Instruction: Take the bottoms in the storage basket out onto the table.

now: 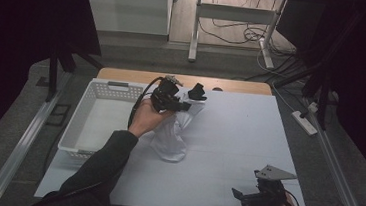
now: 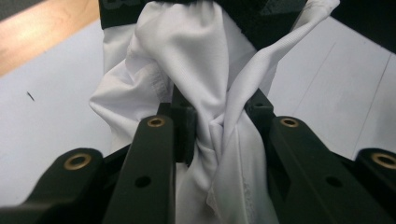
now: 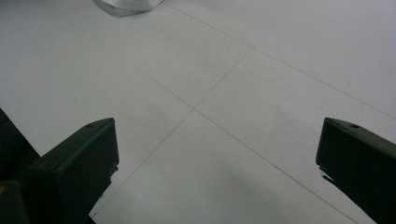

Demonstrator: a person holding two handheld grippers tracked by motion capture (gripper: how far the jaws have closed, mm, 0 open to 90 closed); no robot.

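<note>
the white cloth (image 1: 173, 132) hangs bunched above the white table cover (image 1: 238, 138), its lower end resting on the cover just right of the white basket (image 1: 101, 107); the left gripper (image 1: 181, 102) has its jaws clamped on the cloth's gathered upper part, folds pinched between the pads (image 2: 184, 126); the right gripper (image 1: 245, 196) sits low at the near right edge of the table, well apart from the cloth, jaws spread wide with nothing between them.
</note>
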